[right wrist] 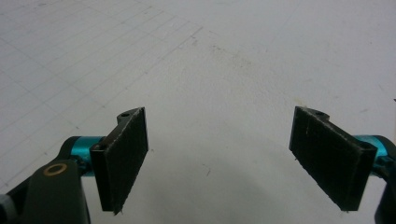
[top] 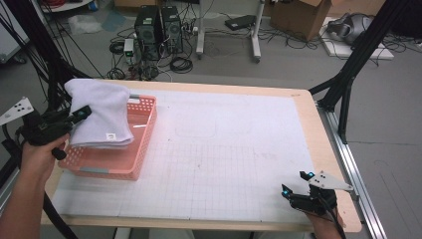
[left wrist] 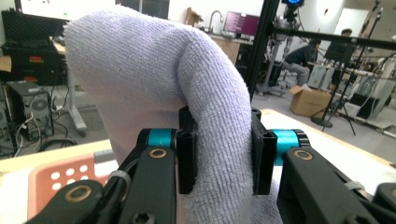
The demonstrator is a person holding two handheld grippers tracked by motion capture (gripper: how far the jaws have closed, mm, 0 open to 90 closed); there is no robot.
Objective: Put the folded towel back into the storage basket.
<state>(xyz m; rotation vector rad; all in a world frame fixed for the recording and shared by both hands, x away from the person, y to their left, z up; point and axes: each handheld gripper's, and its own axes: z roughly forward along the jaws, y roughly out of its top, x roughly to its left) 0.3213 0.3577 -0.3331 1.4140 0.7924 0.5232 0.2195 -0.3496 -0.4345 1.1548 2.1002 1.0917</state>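
The left gripper (left wrist: 223,156) is pinching a fold of the towel (top: 99,112), which is draping over the basket (top: 142,142), probably resting on its rim. The right gripper (top: 297,183) is idling wide apart, far off across the table (top: 224,149).

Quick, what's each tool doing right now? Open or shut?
Left tool: shut on the towel, over the basket.
Right tool: open, holding nothing, above the table.
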